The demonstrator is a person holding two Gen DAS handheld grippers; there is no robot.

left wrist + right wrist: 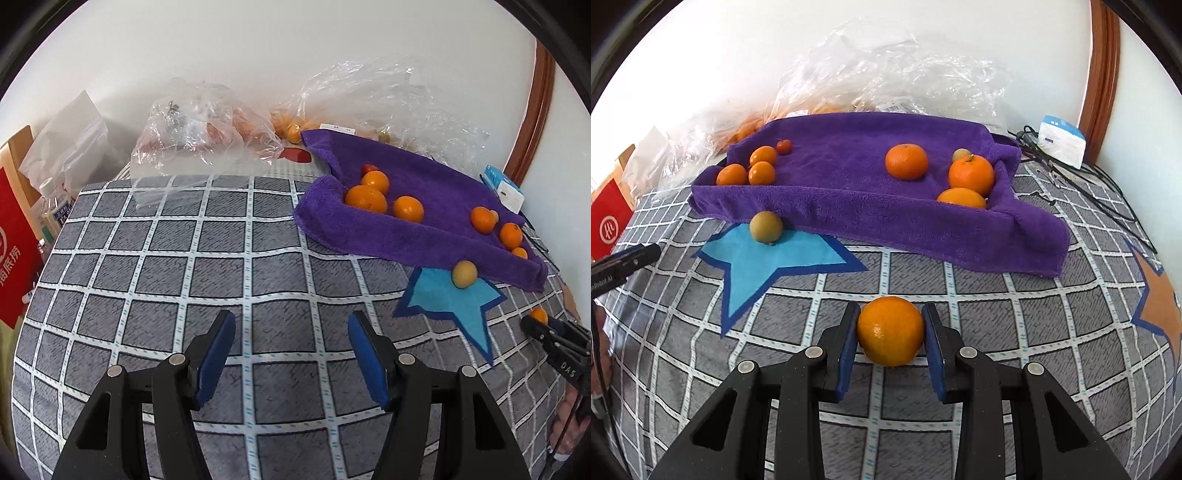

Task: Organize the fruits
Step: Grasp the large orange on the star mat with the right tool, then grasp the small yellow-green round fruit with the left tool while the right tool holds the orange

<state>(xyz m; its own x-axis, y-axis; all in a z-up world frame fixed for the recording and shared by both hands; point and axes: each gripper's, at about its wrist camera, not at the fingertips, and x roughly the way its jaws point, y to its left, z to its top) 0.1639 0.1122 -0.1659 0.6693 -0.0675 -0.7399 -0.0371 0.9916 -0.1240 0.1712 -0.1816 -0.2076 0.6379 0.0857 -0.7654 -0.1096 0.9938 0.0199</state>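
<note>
The right tongs [890, 332] are closed narrowly on an orange [890, 330], both blue pads pressing its sides, held just above the table [997, 302]. The left tongs [291, 350] stand about half open with nothing between them, over bare cloth.

The table wears a grey tablecloth crossed by a white grid. A purple towel [868, 206] lies toward the back, its edges raised, with several oranges [907, 161] and one small red fruit [783, 146] resting on it. A yellowish fruit [766, 226] sits on a blue star shape [768, 258] touching the towel's front edge. Clear plastic bags [207, 125] lie against a white wall, and a brown wooden frame [1102, 70] stands at right.

A red bag [609, 225] at left bears a white round logo; its Chinese characters are partly cut off.
</note>
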